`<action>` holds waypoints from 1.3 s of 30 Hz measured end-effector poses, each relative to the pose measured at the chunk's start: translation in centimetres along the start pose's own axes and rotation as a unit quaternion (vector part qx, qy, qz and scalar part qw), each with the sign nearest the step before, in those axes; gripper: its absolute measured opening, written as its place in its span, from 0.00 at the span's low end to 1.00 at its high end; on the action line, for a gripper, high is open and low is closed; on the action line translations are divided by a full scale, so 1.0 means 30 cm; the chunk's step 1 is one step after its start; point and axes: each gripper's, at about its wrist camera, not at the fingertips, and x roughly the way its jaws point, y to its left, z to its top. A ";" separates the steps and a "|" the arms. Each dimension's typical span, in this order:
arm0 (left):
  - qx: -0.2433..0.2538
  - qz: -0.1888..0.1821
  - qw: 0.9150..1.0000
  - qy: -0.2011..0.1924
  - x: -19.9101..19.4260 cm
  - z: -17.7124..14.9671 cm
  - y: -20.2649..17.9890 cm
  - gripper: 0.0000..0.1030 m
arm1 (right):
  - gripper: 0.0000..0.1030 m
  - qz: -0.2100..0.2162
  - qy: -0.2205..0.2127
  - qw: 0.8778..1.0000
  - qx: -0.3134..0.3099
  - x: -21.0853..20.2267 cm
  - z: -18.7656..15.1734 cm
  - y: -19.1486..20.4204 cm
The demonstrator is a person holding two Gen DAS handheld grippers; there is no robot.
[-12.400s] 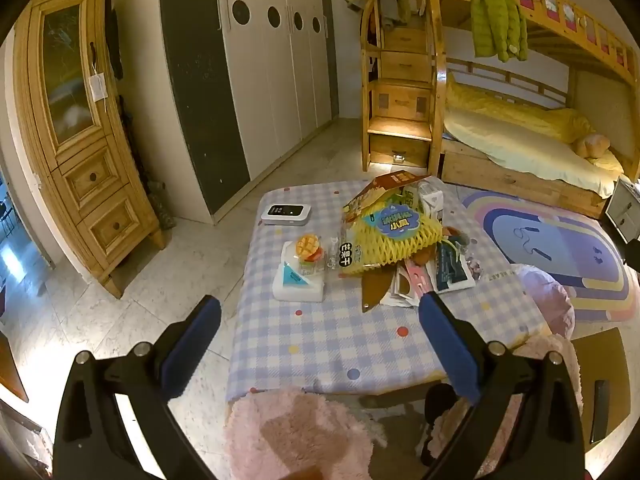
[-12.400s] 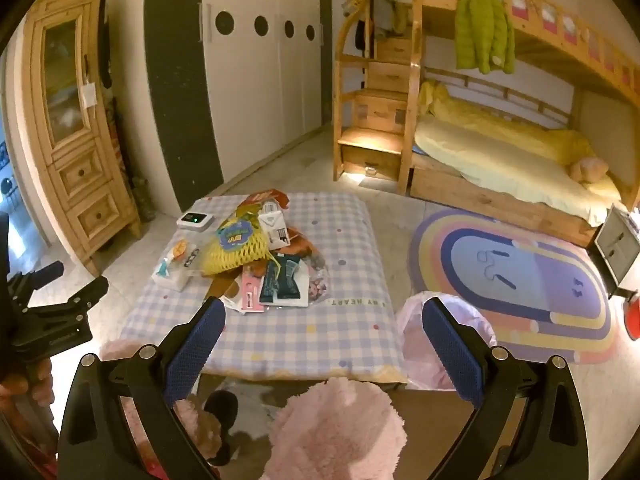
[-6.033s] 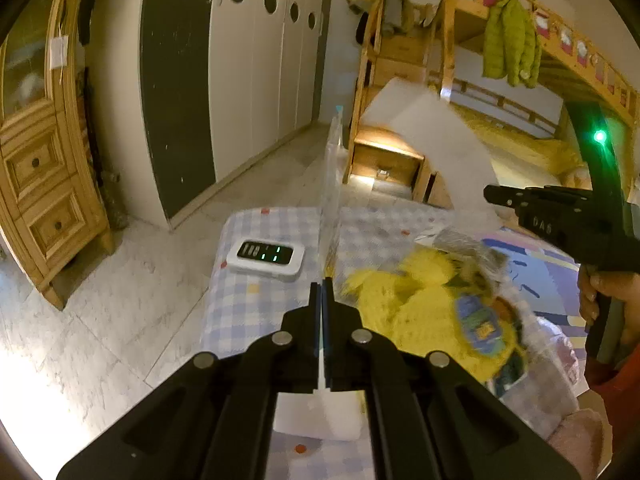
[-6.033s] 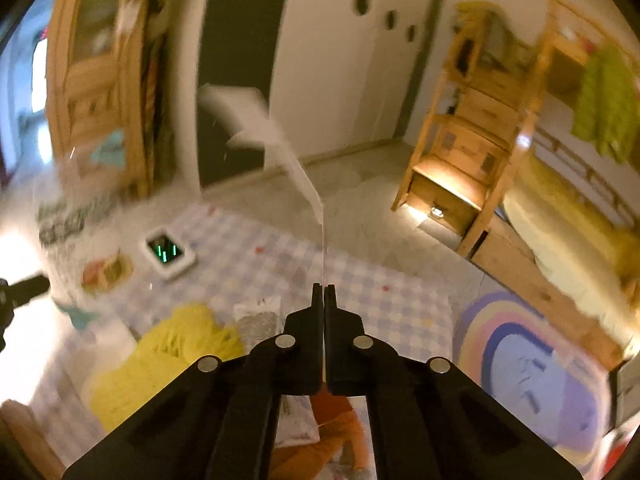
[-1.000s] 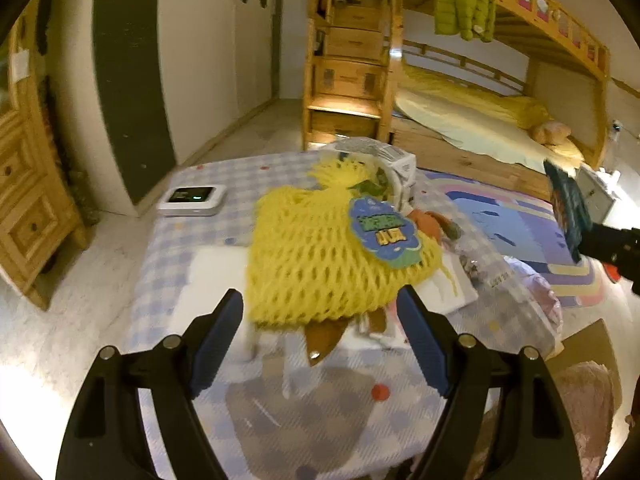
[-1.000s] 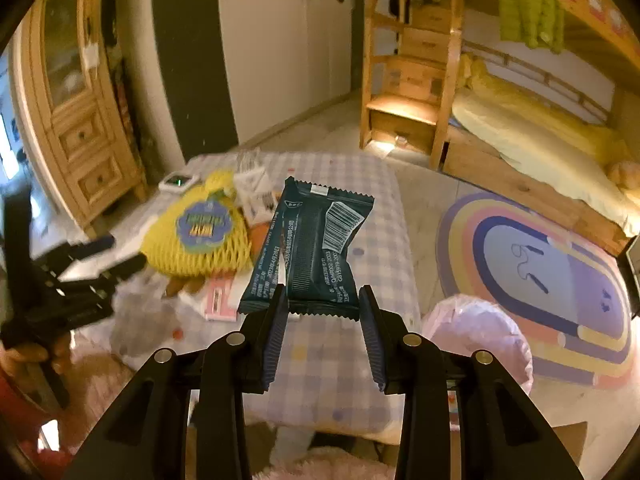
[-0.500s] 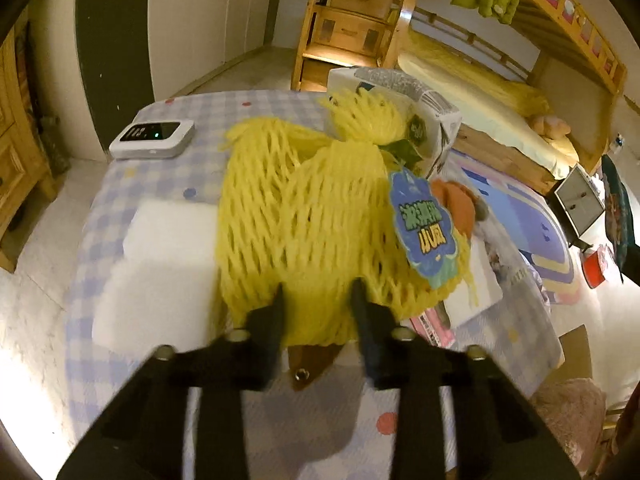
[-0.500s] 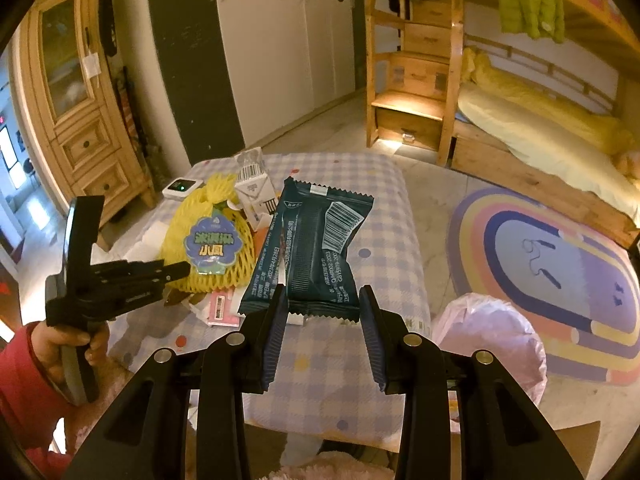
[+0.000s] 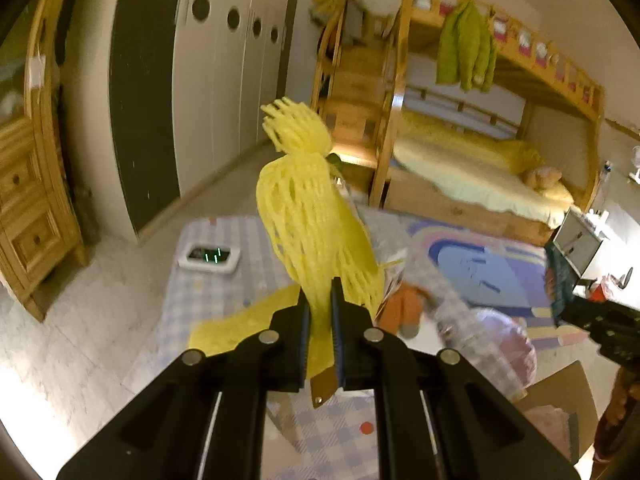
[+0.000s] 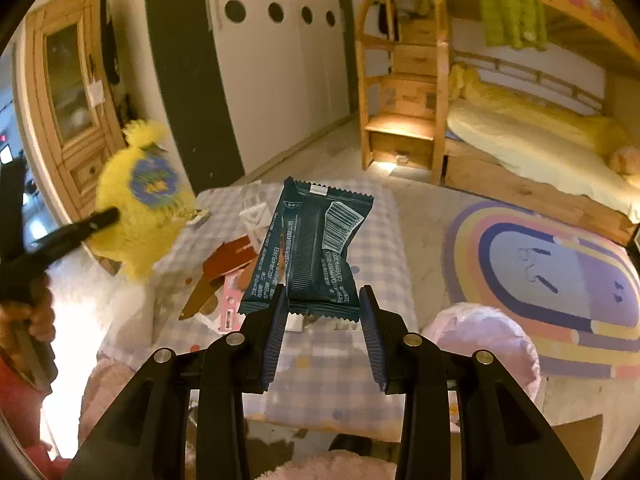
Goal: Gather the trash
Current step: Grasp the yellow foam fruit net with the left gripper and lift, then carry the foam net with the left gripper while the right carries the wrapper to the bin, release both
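My left gripper (image 9: 320,312) has its jaws closing on a yellow foam net bag (image 9: 308,208) with a blue label. The bag hangs lifted above the checked table (image 9: 208,292), and a brown strip pokes out below the pads. In the right wrist view the same net bag (image 10: 140,200) is blurred at the left, with the left gripper (image 10: 112,214) in a person's hand. My right gripper (image 10: 322,308) is shut on the bottom edge of a dark teal snack wrapper (image 10: 312,248), which it holds upright over the table's near side.
A brown packet (image 10: 224,264), a pink card (image 10: 230,308) and white paper (image 10: 256,212) lie on the cloth. A white device with green digits (image 9: 210,257) sits at the table's far left. A pink bag-lined bin (image 10: 480,336) stands right of the table, by a rainbow rug (image 10: 560,272).
The left jaws went from wide open to closed on the yellow net bag and raised it off the table. The right gripper kept its hold on the wrapper and shifted slightly.
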 end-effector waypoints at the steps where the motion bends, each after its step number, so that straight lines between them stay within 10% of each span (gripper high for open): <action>1: 0.006 0.001 1.000 -0.009 -0.031 0.007 -0.012 0.07 | 0.36 -0.002 -0.005 1.000 0.006 -0.017 -0.003 -0.013; 11: 0.048 -0.067 0.996 -0.033 -0.070 0.068 -0.222 0.08 | 0.36 -0.048 -0.029 0.997 0.045 -0.124 -0.052 -0.154; 23: 0.139 -0.200 0.968 0.054 0.226 -0.093 -0.779 0.08 | 0.36 -0.147 -0.002 0.983 0.109 -0.149 -0.182 -0.393; 39: 0.221 -0.238 0.937 0.130 0.561 -0.185 -1.147 0.08 | 0.36 -0.185 0.056 0.962 0.192 0.050 -0.322 -0.684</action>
